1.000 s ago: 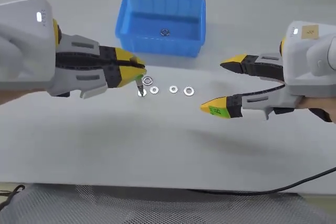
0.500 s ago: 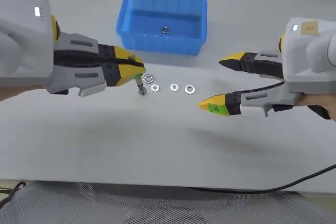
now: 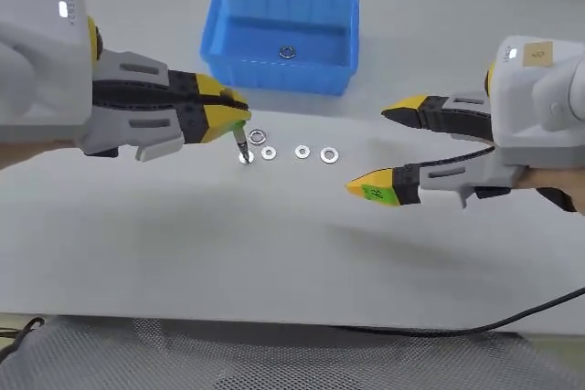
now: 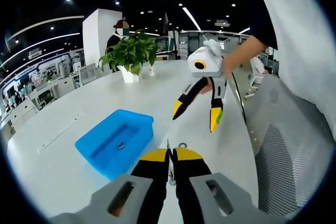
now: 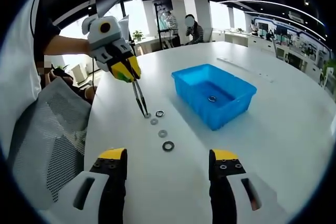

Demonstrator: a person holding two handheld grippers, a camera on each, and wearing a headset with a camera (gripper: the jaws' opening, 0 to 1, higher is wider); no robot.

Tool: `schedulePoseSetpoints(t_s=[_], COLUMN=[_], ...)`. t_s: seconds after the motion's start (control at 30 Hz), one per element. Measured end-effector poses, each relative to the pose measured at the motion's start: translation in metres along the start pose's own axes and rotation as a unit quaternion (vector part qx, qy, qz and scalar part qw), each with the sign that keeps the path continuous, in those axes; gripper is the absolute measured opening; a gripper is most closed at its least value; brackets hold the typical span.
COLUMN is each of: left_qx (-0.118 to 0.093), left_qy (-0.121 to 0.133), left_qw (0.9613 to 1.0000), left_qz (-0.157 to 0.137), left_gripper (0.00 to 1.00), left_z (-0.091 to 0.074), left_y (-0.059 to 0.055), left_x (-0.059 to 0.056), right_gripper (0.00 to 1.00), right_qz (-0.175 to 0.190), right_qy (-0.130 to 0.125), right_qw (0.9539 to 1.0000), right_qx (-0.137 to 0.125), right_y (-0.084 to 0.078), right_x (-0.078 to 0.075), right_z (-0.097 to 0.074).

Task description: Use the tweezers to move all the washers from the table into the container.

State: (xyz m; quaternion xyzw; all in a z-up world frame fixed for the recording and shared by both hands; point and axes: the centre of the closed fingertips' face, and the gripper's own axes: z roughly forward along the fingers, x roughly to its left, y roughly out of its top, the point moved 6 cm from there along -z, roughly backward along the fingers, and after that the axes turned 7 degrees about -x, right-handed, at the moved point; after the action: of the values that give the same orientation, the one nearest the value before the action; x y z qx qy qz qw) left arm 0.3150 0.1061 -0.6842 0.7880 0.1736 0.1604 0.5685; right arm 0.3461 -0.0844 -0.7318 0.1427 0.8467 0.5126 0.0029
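Washers (image 3: 302, 152) lie in a row at frame centre, below the blue container (image 3: 274, 79). Left gripper (image 3: 239, 121), clamped on the tweezers (image 3: 240, 142), has their tip at the leftmost washer (image 3: 247, 158); right gripper (image 3: 370, 151) gapes empty. Thin and flat, one could slip the tips and skid away. Since a half-second ago, the left gripper has edged toward frame left.

One blue rectangular plastic container (image 3: 274, 79). Small silver metal ring washers (image 3: 303, 152): four loose on the white tabletop (image 3: 274, 244), one inside the container, a possible fifth unclear at the tips of the one pair of slim metal tweezers (image 3: 240, 141). Two yellow-tipped grey grippers: left gripper (image 3: 240, 121), right gripper (image 3: 370, 151).
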Motion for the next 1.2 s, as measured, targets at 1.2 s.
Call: schedulePoseSetpoints(t_s=[1.2], left_qx=[0.024], left_qy=[-0.028], left_qw=[0.9993], left_qz=[0.003], left_gripper=[0.06], left_z=[-0.001], left_y=[0.001], left_x=[-0.006], right_gripper=[0.54], right_qz=[-0.056], right_qy=[0.101], right_qw=[0.9932], right_qx=[0.004], right_y=[0.022], right_x=[0.023], right_z=[0.049])
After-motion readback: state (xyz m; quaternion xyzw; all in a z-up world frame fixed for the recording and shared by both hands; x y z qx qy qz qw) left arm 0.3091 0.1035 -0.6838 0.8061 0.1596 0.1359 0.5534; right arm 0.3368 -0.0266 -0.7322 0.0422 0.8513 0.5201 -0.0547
